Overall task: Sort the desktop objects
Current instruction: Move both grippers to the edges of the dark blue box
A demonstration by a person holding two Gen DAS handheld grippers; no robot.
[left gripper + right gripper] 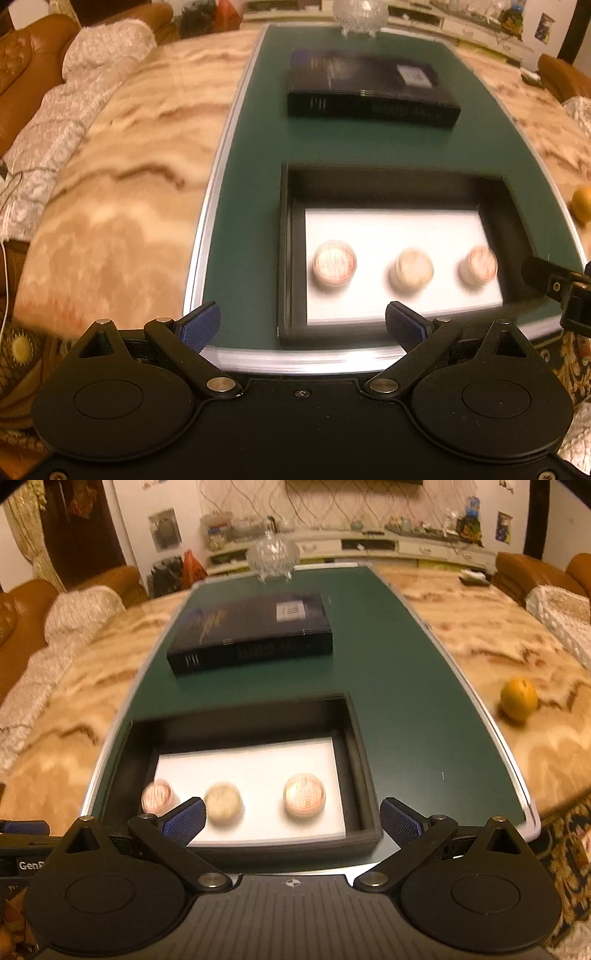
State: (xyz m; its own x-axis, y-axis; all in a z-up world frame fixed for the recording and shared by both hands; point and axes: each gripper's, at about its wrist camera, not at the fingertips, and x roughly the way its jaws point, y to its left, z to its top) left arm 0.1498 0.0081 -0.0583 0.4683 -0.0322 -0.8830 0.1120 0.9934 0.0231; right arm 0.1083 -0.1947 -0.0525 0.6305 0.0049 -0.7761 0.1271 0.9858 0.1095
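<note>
Left gripper [303, 326] fingers spread wide, holding nothing, at near edge of green mat [255, 155]. Right gripper [293, 818] likewise spread, empty. Black tray [286, 236] just ahead, three round capsules [410, 268] in row on white liner. Dark book [255, 633] beyond; bare mat between. Orange [519, 698] off mat, right. Frames blurred; capsule markings unreadable.

Both cameras looked down the length of the green mat [255, 155] from just off its near edge, angled downward. The left view sat close over the black tray [291, 258], more toward the mat's left side; the right view stood farther right. They shared the tray [364, 760], the dark book [369, 92] [251, 631] and the glass dish [271, 559] at the far edge.
</note>
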